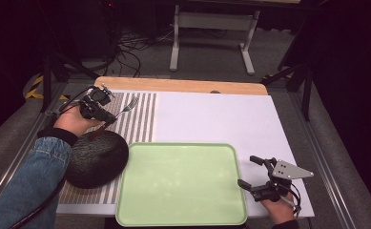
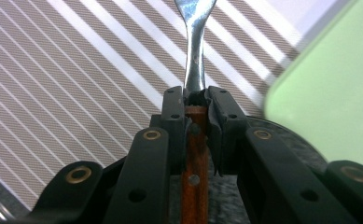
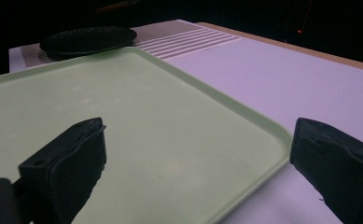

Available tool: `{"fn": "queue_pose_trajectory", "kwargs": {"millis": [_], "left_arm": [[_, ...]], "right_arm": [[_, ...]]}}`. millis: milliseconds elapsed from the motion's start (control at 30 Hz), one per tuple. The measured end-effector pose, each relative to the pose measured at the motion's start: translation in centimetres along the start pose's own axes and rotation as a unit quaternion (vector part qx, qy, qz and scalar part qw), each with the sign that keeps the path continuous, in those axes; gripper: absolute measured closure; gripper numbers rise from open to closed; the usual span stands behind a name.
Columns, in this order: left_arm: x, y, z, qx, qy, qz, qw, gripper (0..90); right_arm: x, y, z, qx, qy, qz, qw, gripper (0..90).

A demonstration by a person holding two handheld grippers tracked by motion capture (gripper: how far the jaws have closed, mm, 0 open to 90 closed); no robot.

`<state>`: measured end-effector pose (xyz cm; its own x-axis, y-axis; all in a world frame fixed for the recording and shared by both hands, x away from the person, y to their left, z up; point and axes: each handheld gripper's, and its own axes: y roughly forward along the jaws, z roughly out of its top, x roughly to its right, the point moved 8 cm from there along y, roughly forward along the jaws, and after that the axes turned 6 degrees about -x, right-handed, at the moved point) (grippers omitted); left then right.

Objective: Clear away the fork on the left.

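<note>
Seen from above the person's side of the table, the right gripper [image 1: 253, 177] sat nearest, at about five o'clock, its two black jaws spread wide with nothing between them. In the right gripper view those jaws straddled the near right corner of a pale green rectangular plastic tray [image 3: 123, 140], one over the tray, the other over the white table cover [image 3: 282, 79].

The tray [image 1: 183, 181] lay at six o'clock and held nothing. Just beside it at eight o'clock, touching or almost touching its left edge, stood a black round textured bowl [image 1: 95, 157] on a brown-and-white striped placemat [image 1: 138, 119]. A denim-sleeved forearm [image 1: 28, 186] crossed at seven o'clock, partly covering the bowl's near left edge.

Farther off, at ten o'clock, the left gripper [image 1: 108, 116] was clamped on a metal fork with a reddish-brown wooden handle [image 1: 118, 114]. The fork was held above the placemat just beyond the bowl, tines pointing toward two o'clock. In the left gripper view the jaws pinched the fork [image 2: 194, 70] where handle met metal neck, the neck running straight out to twelve o'clock over the stripes, the tray's corner at two o'clock.
</note>
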<state>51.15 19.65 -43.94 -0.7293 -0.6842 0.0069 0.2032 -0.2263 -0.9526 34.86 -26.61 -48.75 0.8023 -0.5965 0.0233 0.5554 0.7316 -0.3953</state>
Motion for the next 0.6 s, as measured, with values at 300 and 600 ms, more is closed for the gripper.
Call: {"fn": "queue_pose_trajectory", "kwargs": {"millis": [300, 600], "left_arm": [[4.1, -1.6, -0.1, 0.017, -0.002, -0.025, 0.9995, 78.3], [8.0, -2.5, -0.7, 0.028, 0.018, -0.038, 0.9987, 78.3]], "right_arm": [[0.0, 0.0, 0.1, 0.001, -0.002, -0.001, 1.0000, 4.4], [0.0, -0.1, 0.3, 0.004, -0.002, 0.000, 1.0000, 4.4]]}}
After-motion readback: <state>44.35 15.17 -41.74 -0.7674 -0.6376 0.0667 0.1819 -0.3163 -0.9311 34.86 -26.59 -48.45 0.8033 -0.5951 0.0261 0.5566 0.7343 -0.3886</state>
